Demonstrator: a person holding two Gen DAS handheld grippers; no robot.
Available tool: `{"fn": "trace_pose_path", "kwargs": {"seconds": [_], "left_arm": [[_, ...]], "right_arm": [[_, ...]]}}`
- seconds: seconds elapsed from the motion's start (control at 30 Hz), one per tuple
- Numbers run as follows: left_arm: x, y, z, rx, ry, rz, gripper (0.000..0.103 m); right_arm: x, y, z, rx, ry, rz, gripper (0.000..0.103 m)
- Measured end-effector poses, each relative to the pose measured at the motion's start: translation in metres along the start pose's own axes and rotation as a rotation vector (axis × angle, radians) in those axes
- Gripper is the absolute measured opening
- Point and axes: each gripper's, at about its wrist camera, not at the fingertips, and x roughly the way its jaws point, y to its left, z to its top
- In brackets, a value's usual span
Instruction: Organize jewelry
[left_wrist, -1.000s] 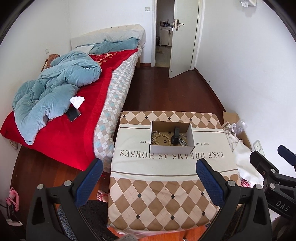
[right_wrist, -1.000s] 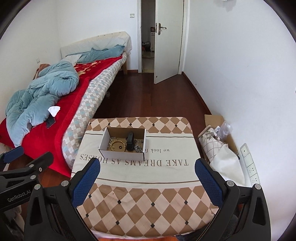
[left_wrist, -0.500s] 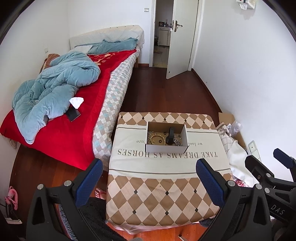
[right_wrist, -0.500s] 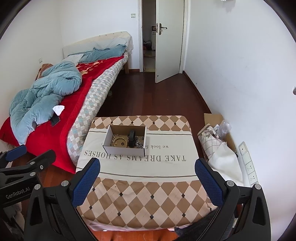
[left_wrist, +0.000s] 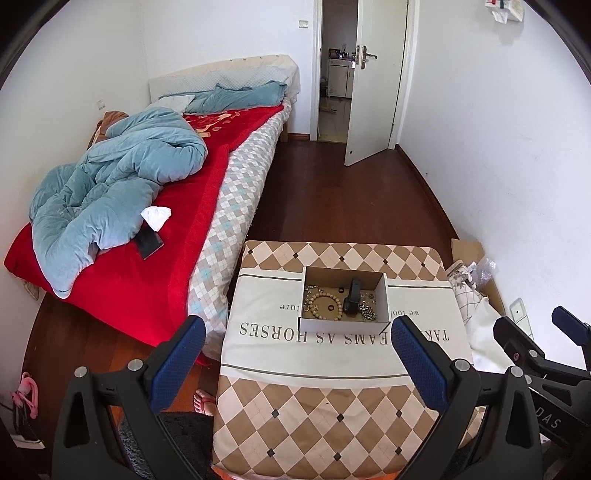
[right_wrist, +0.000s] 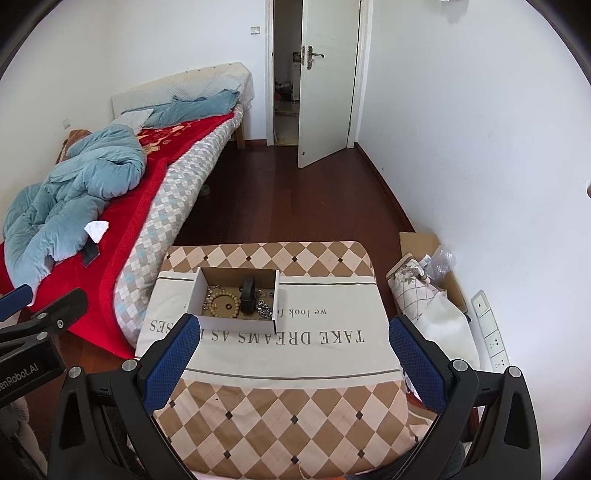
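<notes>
Bedroom table (left_wrist: 332, 354) | open box (left_wrist: 343, 325): beads (left_wrist: 325, 304), chain (left_wrist: 367, 310) | both grippers wide, empty

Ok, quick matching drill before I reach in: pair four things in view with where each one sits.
Things:
1. wooden bead bracelet
2. silver chain
3. phone
4. cardboard box

Places:
A. on the red blanket
B. box, left part
C. on the cloth-covered table
D. box, right part

Pairs: 1-B, 2-D, 3-A, 4-C
</notes>
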Motion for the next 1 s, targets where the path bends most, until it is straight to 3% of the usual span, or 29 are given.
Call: {"fn": "trace_pose_path", "kwargs": {"seconds": [0.33,1.0], "left_arm": [[0.038,0.002,0.005,0.009,0.064,0.013,0.102],[0.059,0.003,0.004,0.015,0.111,0.024,0.102]], "right_arm": [[0.041,0.006,0.014,-0.003,0.046,-0.010,0.103],[0.075,0.013,0.016,-0.029,0.106,-0.007,0.103]]}}
